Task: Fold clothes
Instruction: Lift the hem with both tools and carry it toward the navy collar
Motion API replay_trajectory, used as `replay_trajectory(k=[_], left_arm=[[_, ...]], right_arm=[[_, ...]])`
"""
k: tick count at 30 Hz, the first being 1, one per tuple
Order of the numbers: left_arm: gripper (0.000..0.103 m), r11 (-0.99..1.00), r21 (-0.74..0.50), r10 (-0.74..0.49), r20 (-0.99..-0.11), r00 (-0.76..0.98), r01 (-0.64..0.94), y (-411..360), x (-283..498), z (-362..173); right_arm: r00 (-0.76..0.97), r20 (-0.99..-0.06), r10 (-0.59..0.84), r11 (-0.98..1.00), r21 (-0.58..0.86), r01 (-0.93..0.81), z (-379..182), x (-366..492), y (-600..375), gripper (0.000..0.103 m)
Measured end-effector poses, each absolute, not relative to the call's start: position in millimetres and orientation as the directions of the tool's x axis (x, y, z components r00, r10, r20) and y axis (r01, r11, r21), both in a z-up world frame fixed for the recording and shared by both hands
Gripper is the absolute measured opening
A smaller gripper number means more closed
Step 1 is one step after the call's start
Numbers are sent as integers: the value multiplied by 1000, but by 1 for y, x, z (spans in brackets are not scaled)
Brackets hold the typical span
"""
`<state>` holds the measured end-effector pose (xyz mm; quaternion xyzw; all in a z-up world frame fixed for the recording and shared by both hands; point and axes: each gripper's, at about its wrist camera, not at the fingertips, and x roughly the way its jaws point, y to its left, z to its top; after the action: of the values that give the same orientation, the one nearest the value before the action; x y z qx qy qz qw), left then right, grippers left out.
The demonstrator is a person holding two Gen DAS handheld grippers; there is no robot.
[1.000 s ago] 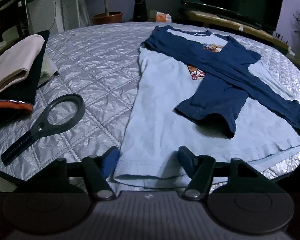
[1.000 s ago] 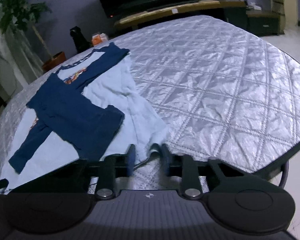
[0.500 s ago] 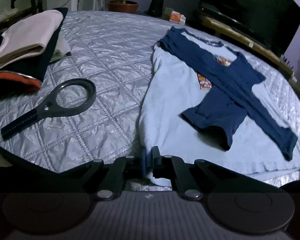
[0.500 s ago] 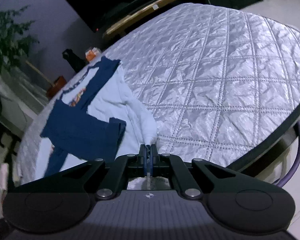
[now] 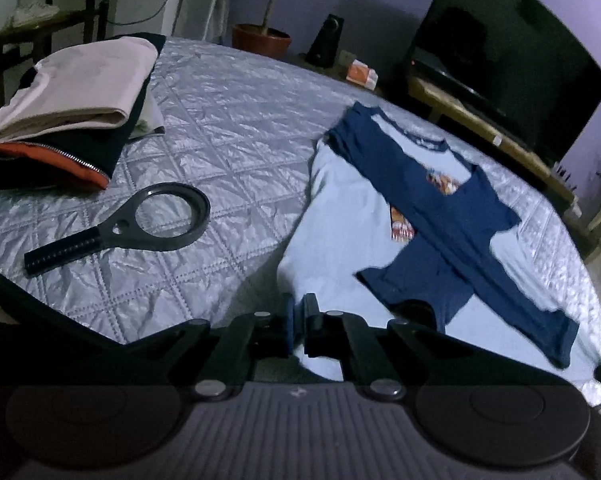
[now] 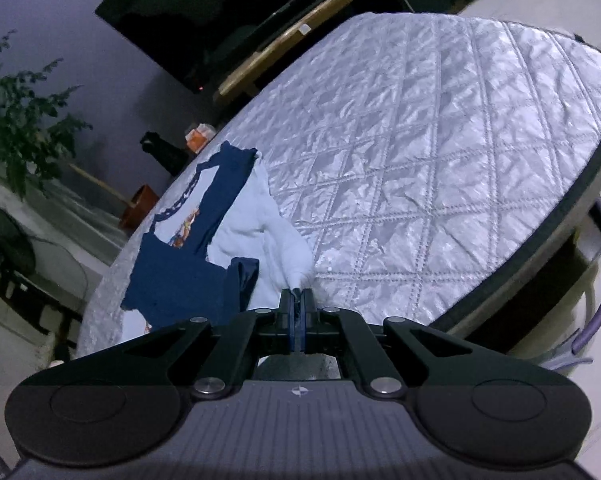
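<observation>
A light blue T-shirt with dark blue sleeves folded across its chest lies on the quilted silver table. My left gripper is shut on the shirt's bottom hem at its left corner and holds it lifted off the table. My right gripper is shut on the hem's other corner, and the shirt rises in a taut ridge from the table to its jaws. The near part of the hem is hidden behind both grippers.
A black magnifying glass lies left of the shirt. A stack of folded clothes sits at the far left. A TV on a wooden bench stands behind the table. The table's right edge drops to the floor.
Both grippers closed on the shirt's bottom hem and lifted it. The near end of the shirt now rises off the table, and both views have tilted and climbed.
</observation>
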<state>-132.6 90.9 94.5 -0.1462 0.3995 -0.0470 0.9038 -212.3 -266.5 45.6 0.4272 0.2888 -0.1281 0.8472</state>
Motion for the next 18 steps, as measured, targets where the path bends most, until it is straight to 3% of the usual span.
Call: replay_trajectory(k=[9, 18], left_arm=[[3, 918, -379, -196, -692, 695, -118, 108, -130, 98], [3, 917, -385, -205, -678, 706, -104, 107, -115, 110]], right_arm=[[796, -603, 55, 554, 681, 478, 47, -213, -265, 2], [807, -588, 52, 557, 688, 465, 56, -199, -266, 2]])
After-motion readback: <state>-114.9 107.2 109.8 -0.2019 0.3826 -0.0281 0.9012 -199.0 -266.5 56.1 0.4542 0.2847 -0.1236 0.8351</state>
